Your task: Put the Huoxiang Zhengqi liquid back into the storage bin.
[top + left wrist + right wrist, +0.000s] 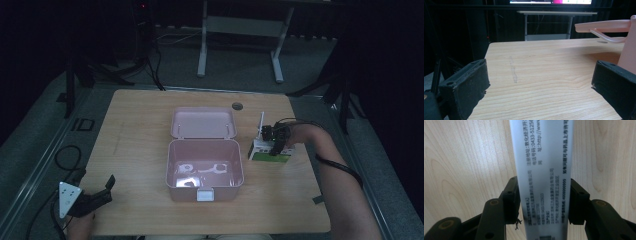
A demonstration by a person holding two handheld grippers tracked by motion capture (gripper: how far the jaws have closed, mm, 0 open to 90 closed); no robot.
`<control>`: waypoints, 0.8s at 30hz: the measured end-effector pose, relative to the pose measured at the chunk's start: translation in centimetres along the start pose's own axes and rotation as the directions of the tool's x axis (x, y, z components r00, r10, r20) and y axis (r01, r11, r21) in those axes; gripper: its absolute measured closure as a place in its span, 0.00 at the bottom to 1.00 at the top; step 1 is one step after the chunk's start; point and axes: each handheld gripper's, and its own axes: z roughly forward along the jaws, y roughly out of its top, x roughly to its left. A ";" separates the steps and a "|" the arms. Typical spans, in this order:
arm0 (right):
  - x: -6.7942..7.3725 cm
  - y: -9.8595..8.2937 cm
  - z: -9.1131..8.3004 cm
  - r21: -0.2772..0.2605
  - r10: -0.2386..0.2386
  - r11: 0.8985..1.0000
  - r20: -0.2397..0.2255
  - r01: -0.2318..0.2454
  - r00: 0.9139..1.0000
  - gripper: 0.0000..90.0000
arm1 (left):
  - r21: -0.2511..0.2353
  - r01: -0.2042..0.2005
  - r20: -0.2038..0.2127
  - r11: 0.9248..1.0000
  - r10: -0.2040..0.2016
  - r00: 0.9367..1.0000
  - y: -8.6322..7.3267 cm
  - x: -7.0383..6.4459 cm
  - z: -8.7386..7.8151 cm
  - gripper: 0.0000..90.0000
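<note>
Right gripper [278, 142]: jaws clamped on carton [544, 170], on counter [140, 130] right of open box [204, 170]. Left gripper [92, 197]: jaws wide, empty. Step, likely: grasp. Next, probably: lift into box.

Small white and green carton [270, 151] partly covered in the high view by the right gripper [276, 145]; print too small to read there. In the right gripper view, carton cut off at top and bottom edges, lettering blurred, ends out of frame. Pale objects inside the open pink box [172, 165] too faint to identify. Left gripper [95, 197] cropped near the bottom edge, hand mostly out of frame. In the left gripper view, pink box clipped by the right edge. Room beyond the table [140, 130] lost in darkness.
</note>
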 end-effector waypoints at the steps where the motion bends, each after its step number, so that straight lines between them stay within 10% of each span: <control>1: 0.0 0.0 0.1 0.001 0.001 1.000 -0.003 -0.001 1.000 0.60 | 0.000 0.000 0.000 1.000 0.000 1.000 0.0 0.0 0.0 0.01; 24: 0.7 -0.1 -1.2 -0.034 0.002 0.999 -0.054 -0.004 0.999 0.70 | -0.001 -0.001 -0.004 1.000 0.001 1.000 0.0 0.0 0.0 0.01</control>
